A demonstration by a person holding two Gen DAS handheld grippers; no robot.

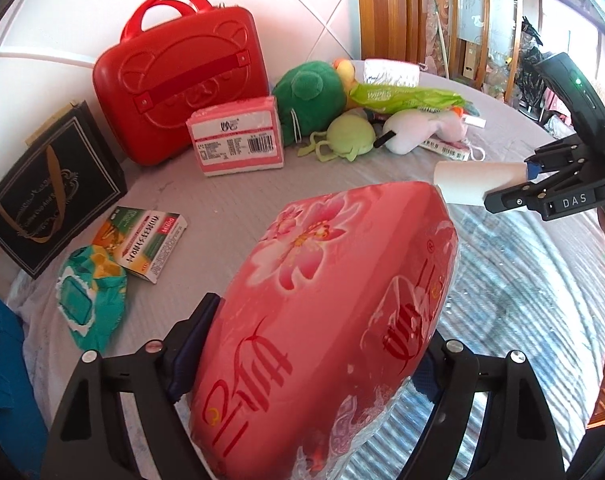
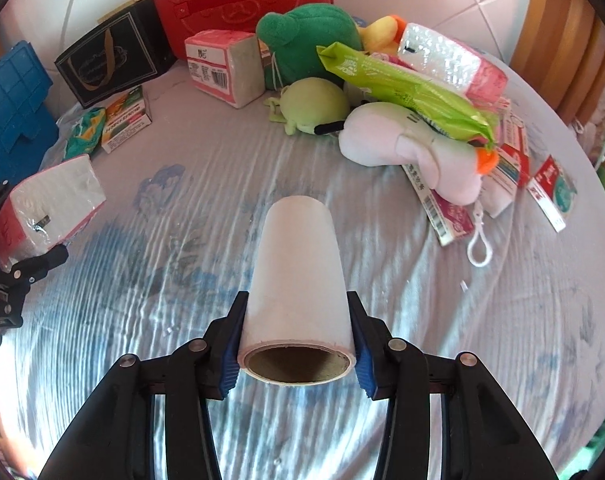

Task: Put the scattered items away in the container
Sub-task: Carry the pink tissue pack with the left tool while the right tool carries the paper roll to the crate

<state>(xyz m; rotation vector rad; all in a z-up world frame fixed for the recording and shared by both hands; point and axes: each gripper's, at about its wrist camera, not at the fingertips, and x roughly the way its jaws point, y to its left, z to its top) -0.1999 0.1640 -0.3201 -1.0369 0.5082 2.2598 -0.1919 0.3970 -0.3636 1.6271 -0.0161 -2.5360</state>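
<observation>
The pink tissue pack [image 1: 326,320] was clamped across its width by the left tool [image 1: 302,360], leaving its far end free. The white roll [image 2: 298,292] was gripped at its near end by the right tool [image 2: 298,354], core lengthwise. The blue container [image 2: 10,116] stood at nine o'clock beside the surface [image 2: 422,340].

Suitcase [image 1: 174,80] behind tissue pack [image 1: 236,136]; plush toys [image 1: 314,92] right of pack.

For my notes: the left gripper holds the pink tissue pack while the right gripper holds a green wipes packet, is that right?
Not quite. The right gripper holds a white roll, as the right wrist view shows; the green wipes packet lies on the toy pile. The left gripper does hold the pink tissue pack.
</observation>
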